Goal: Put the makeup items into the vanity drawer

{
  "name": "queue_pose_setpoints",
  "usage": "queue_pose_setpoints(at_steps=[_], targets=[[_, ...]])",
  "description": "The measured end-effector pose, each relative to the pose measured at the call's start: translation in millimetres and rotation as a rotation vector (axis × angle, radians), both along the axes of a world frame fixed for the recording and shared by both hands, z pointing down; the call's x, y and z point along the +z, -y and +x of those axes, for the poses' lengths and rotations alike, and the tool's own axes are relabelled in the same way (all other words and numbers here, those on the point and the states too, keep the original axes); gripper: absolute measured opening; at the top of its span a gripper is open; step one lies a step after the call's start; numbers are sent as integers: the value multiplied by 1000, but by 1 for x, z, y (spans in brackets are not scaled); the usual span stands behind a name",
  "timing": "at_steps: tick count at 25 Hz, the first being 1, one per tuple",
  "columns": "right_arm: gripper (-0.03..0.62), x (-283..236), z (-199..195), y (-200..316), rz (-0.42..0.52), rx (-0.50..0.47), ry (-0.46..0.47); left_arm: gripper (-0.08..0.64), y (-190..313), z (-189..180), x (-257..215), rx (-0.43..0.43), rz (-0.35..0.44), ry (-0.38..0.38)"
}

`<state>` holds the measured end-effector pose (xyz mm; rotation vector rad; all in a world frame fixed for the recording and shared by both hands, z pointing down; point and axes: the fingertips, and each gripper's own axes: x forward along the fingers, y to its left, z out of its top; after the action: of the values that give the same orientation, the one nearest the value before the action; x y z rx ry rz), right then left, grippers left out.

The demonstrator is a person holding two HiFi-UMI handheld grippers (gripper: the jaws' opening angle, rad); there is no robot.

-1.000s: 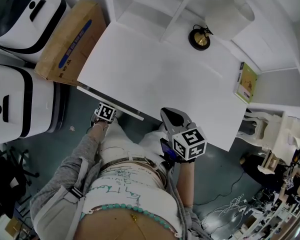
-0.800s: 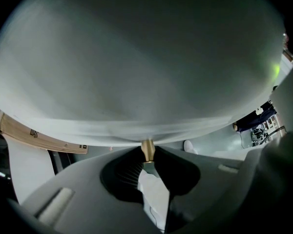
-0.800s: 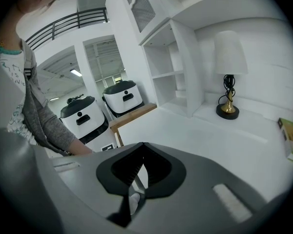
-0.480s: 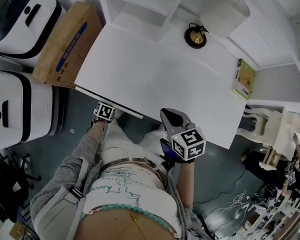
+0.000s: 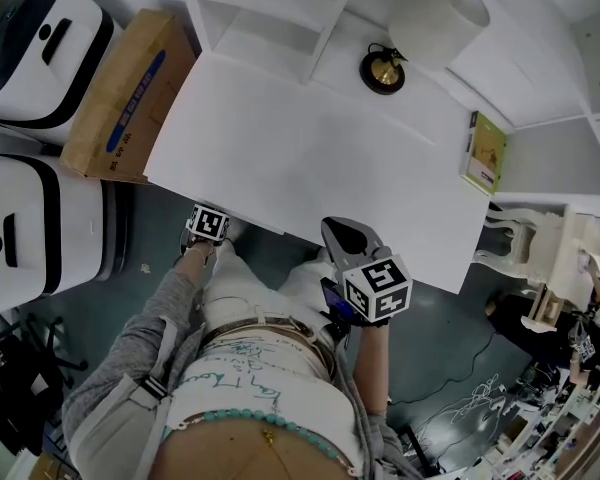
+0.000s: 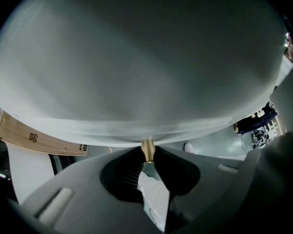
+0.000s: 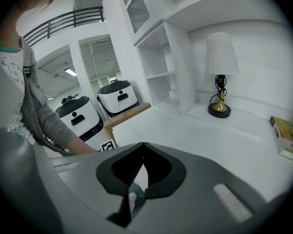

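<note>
At the front edge of the white tabletop point(image 5: 310, 158) we are holding the right tool point(image 5: 345, 236), pressed together and empty. A green box point(image 5: 483, 153) is lying near the tabletop's right edge. Just under the front edge, our left tool point(image 6: 147, 164) is pinching a brass drawer knob point(image 6: 147, 149).

- vanity top point(image 5: 310, 158): plain white, no pattern.
- drawer knob point(image 6: 147, 147): brass-gold.
- left gripper point(image 6: 147, 162): mid-grey shell, black inner pads.
- right gripper point(image 5: 342, 234): same grey and black; its cube point(image 5: 378, 288) white with black square markers.
- lamp point(image 5: 382, 71): gold base ringed in black, white shade.
- small box point(image 5: 483, 153): green and yellow.
- cardboard carton point(image 5: 120, 93): brown, with a blue stripe.
- machines point(image 5: 30, 28): white with black bands.
- sleeve point(image 5: 140, 338): grey.
- shirt point(image 5: 250, 383): white, with dark scribbled lettering.
- floor point(image 5: 160, 238): dark grey-teal.
</note>
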<state>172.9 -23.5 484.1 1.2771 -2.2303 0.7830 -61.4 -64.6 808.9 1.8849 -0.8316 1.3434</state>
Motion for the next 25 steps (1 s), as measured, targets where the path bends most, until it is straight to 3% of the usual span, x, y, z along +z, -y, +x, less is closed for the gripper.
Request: queue_pose_setpoints(at_steps=[16,25], targets=[[29,0,18,-3,6,68,-12,68,10,5,1,-28,5,-5],[29,-9,37,-20,40,156,-29,71,9,6,0,-16,19,-13]])
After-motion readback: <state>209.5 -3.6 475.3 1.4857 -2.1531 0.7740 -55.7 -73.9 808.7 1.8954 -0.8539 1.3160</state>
